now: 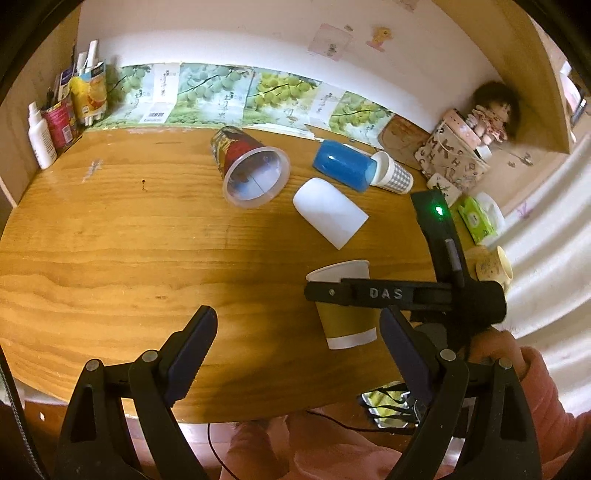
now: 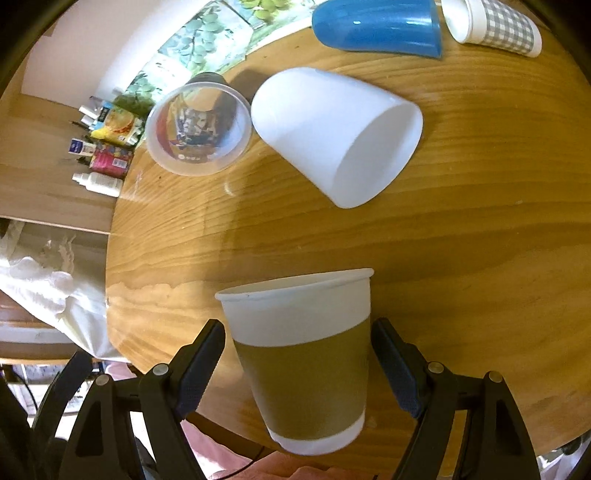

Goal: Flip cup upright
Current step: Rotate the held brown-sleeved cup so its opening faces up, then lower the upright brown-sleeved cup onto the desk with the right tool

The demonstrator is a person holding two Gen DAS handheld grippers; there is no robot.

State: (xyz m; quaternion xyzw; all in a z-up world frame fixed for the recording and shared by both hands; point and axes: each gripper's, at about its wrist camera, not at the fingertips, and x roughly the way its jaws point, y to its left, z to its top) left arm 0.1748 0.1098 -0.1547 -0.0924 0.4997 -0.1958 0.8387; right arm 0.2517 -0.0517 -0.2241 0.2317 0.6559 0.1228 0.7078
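Observation:
An olive and white paper cup (image 2: 303,365) stands upright near the front edge of the wooden table (image 2: 461,258). It stands between the fingers of my right gripper (image 2: 299,365), which is open, with a small gap on each side. In the left wrist view the same cup (image 1: 345,306) shows partly behind the right gripper's black body (image 1: 406,295). My left gripper (image 1: 295,354) is open and empty, just left of the cup. A white cup (image 2: 336,133), a blue cup (image 2: 376,27), a clear plastic cup (image 2: 197,127) and a checked paper cup (image 2: 495,26) lie on their sides farther back.
Bottles and cartons (image 1: 62,114) stand at the back left corner. A doll (image 1: 491,114), a patterned box (image 1: 450,155) and a wipes pack (image 1: 476,218) crowd the back right. Grape-print paper (image 1: 229,92) lines the wall. White cloth (image 2: 48,280) lies beside the table.

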